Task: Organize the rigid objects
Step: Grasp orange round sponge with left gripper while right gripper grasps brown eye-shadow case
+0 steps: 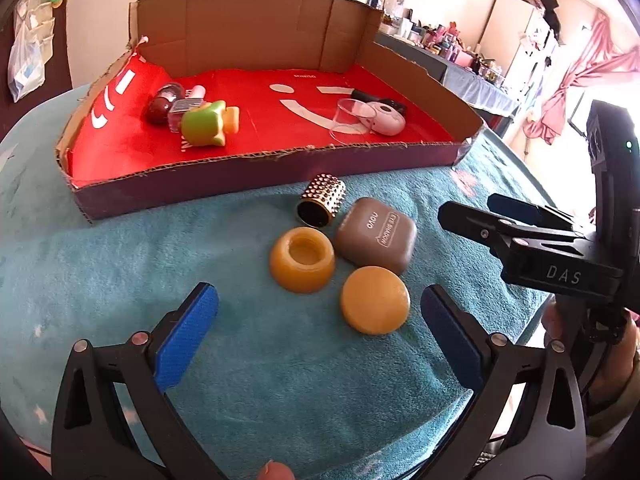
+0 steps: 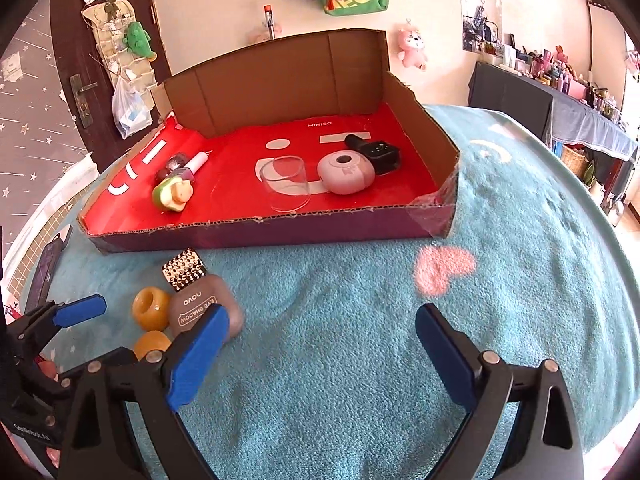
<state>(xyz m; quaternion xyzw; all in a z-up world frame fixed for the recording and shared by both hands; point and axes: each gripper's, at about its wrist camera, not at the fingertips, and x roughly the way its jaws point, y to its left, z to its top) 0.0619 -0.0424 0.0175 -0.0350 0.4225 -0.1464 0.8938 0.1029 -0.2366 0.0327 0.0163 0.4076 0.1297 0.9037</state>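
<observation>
On the teal towel lie two amber pieces, a hollow cup [image 1: 302, 260] and a domed lid [image 1: 375, 300], a grey eye-shadow case [image 1: 376, 240] and a studded gold cap [image 1: 321, 200]. My left gripper [image 1: 320, 312] is open, its jaws either side of the amber pieces, just short of them. My right gripper [image 2: 322, 326] is open and empty over bare towel; the case [image 2: 200, 302] lies by its left finger. The right gripper also shows in the left wrist view [image 1: 492, 208]. The cardboard tray [image 1: 260, 168] holds a green toy [image 1: 204, 122], a clear cup [image 1: 352, 120] and a pink case [image 1: 386, 118].
The red-lined tray [image 2: 260, 228] also holds small bottles [image 2: 180, 166] at its left and a black device [image 2: 378, 152] at its right. A pink heart patch [image 2: 444, 270] marks the towel. A cluttered side table [image 2: 560, 100] stands at the far right.
</observation>
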